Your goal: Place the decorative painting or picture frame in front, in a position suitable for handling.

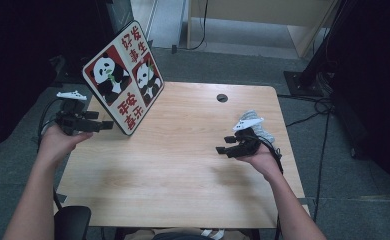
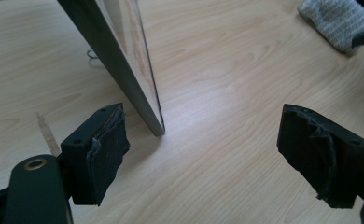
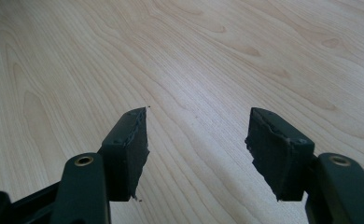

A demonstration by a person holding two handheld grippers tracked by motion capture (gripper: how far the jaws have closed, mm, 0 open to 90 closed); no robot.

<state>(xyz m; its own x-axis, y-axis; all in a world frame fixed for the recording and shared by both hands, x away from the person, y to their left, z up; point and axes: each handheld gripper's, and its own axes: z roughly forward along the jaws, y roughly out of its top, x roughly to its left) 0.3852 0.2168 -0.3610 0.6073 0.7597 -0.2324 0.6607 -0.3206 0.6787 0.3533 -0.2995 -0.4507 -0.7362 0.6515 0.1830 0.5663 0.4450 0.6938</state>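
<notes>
Left tongs (image 1: 100, 125) are sitting at the counter's (image 1: 183, 165) left edge, jaws spread wide with nothing pinched; in the left gripper view the lower corner of the panda picture frame (image 2: 138, 84) is standing just ahead of the gap between the jaws, apart from both pads. The frame (image 1: 124, 75) is standing tilted near the counter's far-left corner, leaning back, probably on a rear stand, though that is hard to tell. Its face is showing two panda panels on red, red characters on white and a dark thin rim. Likely the left hand is lining up to take the frame by its edge. Right tongs (image 1: 226, 146) are hovering at mid-right, jaws wide and empty over bare wood, seemingly waiting. A grey cloth (image 1: 263, 127) is lying just behind the right hand, near the right edge.
</notes>
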